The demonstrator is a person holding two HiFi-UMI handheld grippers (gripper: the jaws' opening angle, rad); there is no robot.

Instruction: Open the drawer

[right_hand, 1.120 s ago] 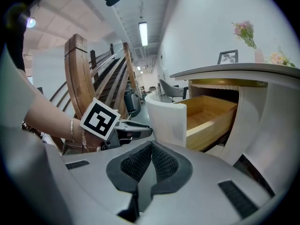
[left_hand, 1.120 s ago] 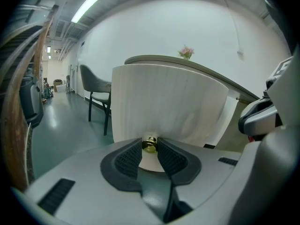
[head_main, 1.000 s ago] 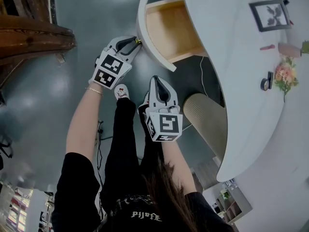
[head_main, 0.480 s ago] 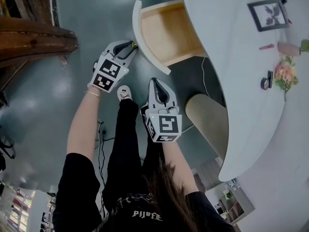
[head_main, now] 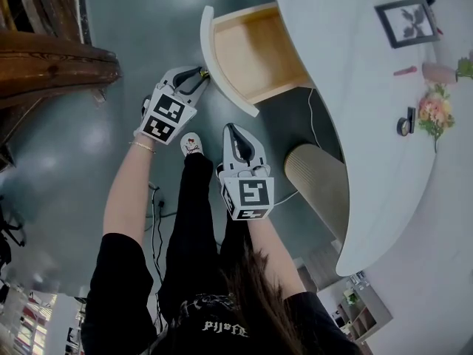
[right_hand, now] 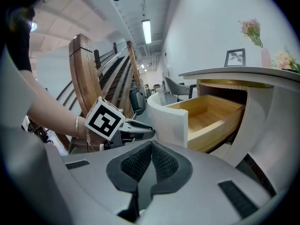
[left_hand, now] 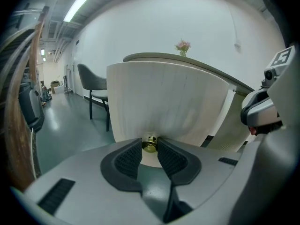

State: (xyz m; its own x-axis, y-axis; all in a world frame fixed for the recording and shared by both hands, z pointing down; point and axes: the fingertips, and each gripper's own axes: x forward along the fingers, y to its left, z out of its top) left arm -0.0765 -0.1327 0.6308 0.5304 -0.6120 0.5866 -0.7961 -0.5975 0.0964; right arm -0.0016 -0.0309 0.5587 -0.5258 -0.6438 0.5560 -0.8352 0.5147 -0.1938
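- Head view, looking steeply down: a person in black stands at a curved white desk (head_main: 355, 109), with 1 gripper in each hand.
- The drawer (head_main: 220, 61) is pulled out from under the desk's edge. It has a curved white front and pale wood inside.
- L gripper (head_main: 201, 72) grasps the small brass knob (left_hand: 149, 144), low on the drawer front. Its 2 pads pinch the knob from either side.
- R gripper (head_main: 232, 129) is clenched and empty, pads pressed together. It's held apart from the drawer, nearer the person than the L gripper, beside a ribbed desk leg (head_main: 318, 180).
- On the desk top, well apart from the drawer: a framed picture (head_main: 409, 22) and flowers (head_main: 434, 113).
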